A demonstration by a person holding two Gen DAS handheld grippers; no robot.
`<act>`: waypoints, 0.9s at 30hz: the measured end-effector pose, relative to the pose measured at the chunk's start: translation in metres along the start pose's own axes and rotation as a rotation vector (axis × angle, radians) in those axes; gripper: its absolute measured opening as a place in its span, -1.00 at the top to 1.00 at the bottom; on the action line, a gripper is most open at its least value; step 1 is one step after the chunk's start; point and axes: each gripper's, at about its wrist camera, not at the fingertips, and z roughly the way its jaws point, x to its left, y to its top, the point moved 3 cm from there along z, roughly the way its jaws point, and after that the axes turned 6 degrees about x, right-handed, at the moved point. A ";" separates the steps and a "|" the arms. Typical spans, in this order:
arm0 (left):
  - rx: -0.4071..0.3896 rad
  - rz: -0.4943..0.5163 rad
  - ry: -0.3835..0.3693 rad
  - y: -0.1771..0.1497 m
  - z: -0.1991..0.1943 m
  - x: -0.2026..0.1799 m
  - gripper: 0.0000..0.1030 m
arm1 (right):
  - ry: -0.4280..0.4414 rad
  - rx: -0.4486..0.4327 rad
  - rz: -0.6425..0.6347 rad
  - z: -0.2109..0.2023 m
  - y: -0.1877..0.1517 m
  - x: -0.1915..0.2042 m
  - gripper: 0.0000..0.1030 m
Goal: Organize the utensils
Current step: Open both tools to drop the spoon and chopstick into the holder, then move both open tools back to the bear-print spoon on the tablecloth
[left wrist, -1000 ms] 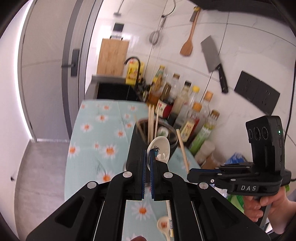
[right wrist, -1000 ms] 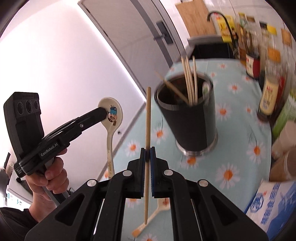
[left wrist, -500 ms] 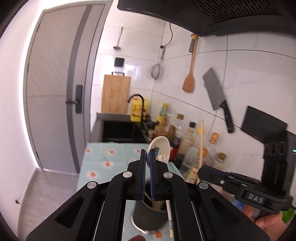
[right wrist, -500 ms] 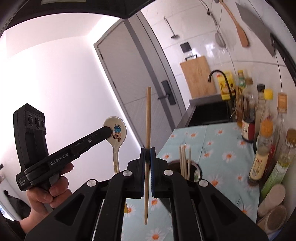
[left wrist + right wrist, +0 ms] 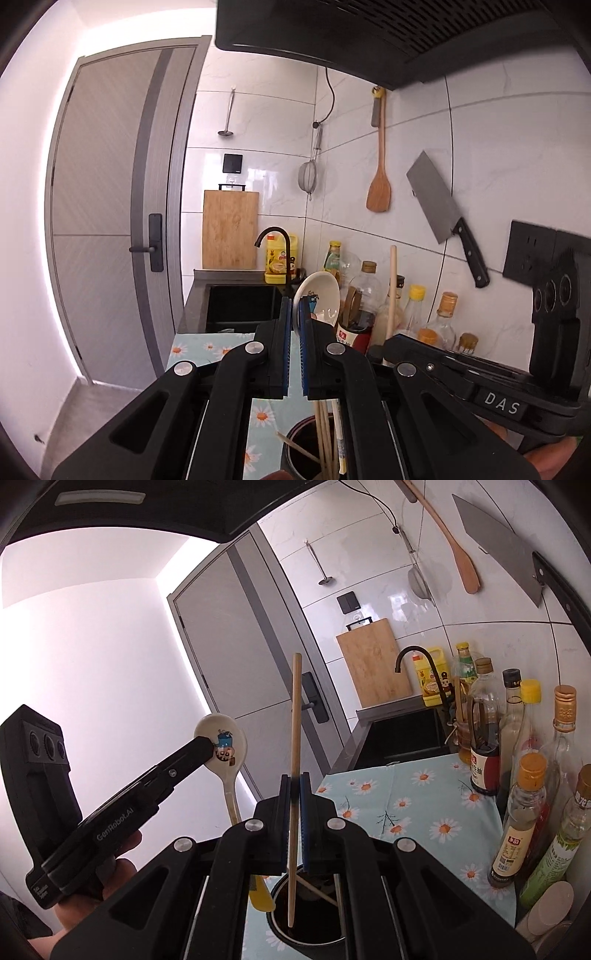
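Observation:
My left gripper (image 5: pixel 292 306) is shut on a white ceramic spoon (image 5: pixel 319 299) with a cartoon print; in the right wrist view the spoon (image 5: pixel 223 749) hangs bowl up, handle down. My right gripper (image 5: pixel 294 781) is shut on a wooden chopstick (image 5: pixel 294 738) held upright, its lower tip above the mouth of the black utensil holder (image 5: pixel 308 928). The chopstick also shows in the left wrist view (image 5: pixel 392 280). The holder (image 5: pixel 295 458) sits below both grippers and holds several chopsticks (image 5: pixel 325 439). A yellow utensil (image 5: pixel 261 895) sits beside the holder's rim.
The counter has a daisy-print cloth (image 5: pixel 413 812). Sauce bottles (image 5: pixel 524 812) line the right wall. A black sink (image 5: pixel 240 306) with a faucet (image 5: pixel 275 240) lies behind. A cutting board (image 5: pixel 229 229), spatula (image 5: pixel 378 184) and cleaver (image 5: pixel 443 214) hang on the tiles.
Both grippers have risen and tilted up, so the holder has dropped to the bottom of both views. The chopstick's lower tip now hangs over the holder's mouth. Both still hold their utensils.

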 end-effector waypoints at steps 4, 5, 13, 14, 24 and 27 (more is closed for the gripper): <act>0.006 0.024 -0.003 -0.004 0.009 -0.003 0.91 | -0.020 0.025 0.013 0.010 -0.006 -0.009 0.88; 0.015 0.026 -0.005 -0.007 0.010 -0.003 0.88 | -0.028 0.033 0.013 0.012 -0.009 -0.010 0.88; 0.066 0.008 -0.010 -0.024 0.017 0.000 0.23 | -0.030 0.075 0.061 0.017 -0.024 -0.021 0.56; 0.066 0.006 -0.012 -0.024 0.016 0.001 0.23 | -0.030 0.077 0.061 0.016 -0.024 -0.022 0.56; 0.091 -0.006 -0.012 -0.027 0.000 0.008 0.23 | -0.008 0.118 0.110 -0.001 -0.034 -0.027 0.56; 0.117 -0.005 -0.057 -0.033 -0.010 0.007 0.23 | 0.017 0.152 0.086 -0.012 -0.047 -0.020 0.56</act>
